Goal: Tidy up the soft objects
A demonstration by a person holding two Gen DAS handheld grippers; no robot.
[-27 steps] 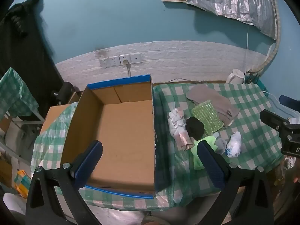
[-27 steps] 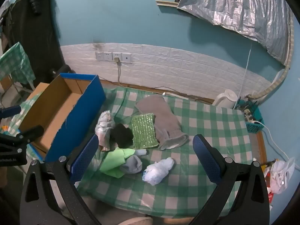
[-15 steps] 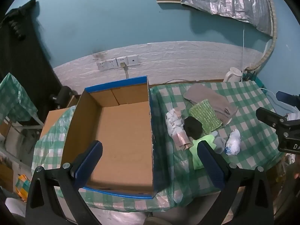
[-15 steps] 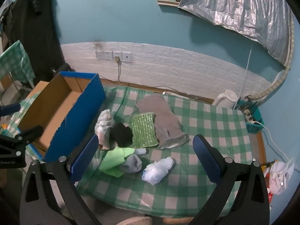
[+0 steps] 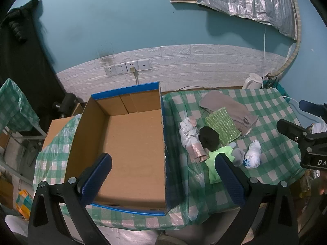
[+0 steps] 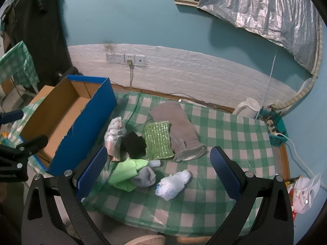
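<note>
Hovering with jaws spread wide and nothing held, the left gripper (image 5: pixel 163 173) frames the open blue-edged cardboard box (image 5: pixel 130 143) at centre frame. The right gripper (image 6: pixel 158 168), equally wide and unloaded, sits low in its frame over soft objects on the green-checked surface (image 6: pixel 235 153): a crumpled white plastic bag (image 6: pixel 173 184), lime-green cloth (image 6: pixel 124 175) and grey mitten (image 6: pixel 179 134).

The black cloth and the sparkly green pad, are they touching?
Touching. The right wrist view shows the black cloth lying against, and slightly over, the left edge of the sparkly green pad, with no tablecloth visible between them.
</note>
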